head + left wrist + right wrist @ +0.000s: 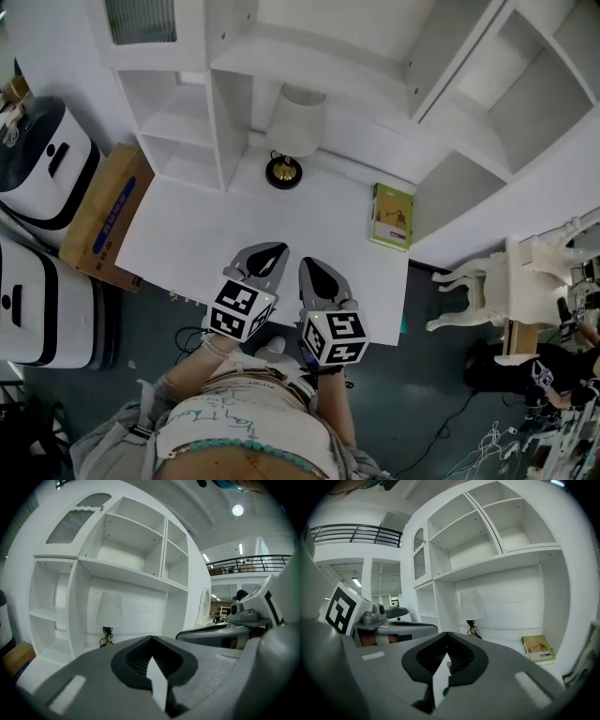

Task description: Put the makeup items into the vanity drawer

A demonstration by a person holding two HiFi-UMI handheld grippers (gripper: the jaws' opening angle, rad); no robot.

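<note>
Two grippers: left gripper [272, 251] and right gripper [311, 267] side by side over the vanity [187, 234], near edge
Jaws: both squeezed together, nothing in them
Vanity top: lamp [292, 131] at the back, book [392, 216] off right

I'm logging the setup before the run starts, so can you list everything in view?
desk: one, white, centre, its top running up to the shelving
shelving: one unit, white, behind and beside the desk, its compartments bare
lamp: one, white shade, dark base, back of the desk
book: one, green, right side of the desk
cardboard box: one, brown, floor left of the desk
machines: two, white and black, far left
carved furniture piece: one, white, floor at right
makeup items: none in view
left gripper: grey, jaws together, empty, over the desk's front
right gripper: the same, beside it
</note>
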